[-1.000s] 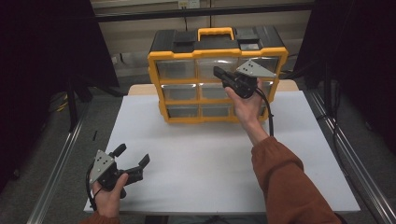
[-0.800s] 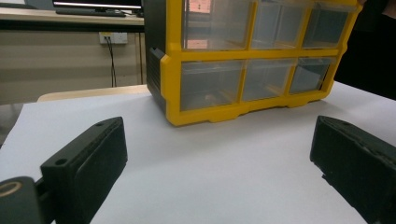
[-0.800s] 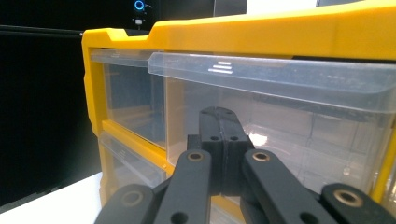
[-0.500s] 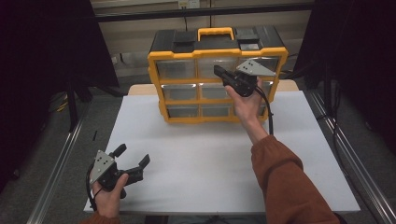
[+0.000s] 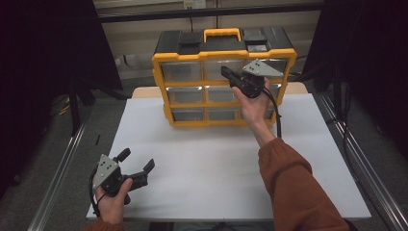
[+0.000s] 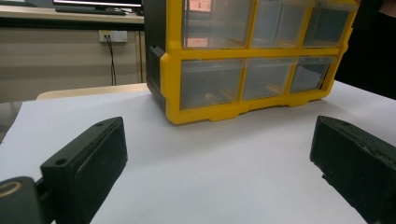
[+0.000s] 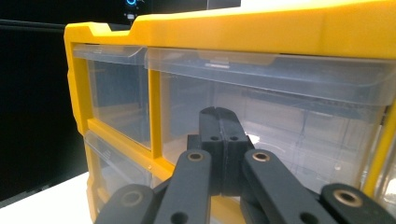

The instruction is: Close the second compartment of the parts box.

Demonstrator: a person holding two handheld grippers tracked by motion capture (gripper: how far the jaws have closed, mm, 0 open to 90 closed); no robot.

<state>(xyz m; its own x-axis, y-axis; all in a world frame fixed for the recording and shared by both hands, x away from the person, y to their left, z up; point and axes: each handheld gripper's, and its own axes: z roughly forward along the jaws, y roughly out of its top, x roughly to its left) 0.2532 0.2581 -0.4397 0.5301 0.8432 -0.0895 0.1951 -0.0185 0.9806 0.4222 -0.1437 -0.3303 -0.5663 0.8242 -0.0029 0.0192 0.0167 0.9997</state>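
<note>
Yellow drawer cabinet (image 5: 211, 91) stands at the far edge of the white table (image 5: 211, 168), the right gripper (image 5: 226, 73) raised before its top drawers, jaws pressed together, the left gripper (image 5: 137, 161) near the front corner, jaws spread wide.

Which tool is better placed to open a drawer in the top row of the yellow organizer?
Probably the right tool: it is raised at the organizer, jaws shut, in front of the top middle drawer. The left tool is open, low over the table's near edge.
</note>
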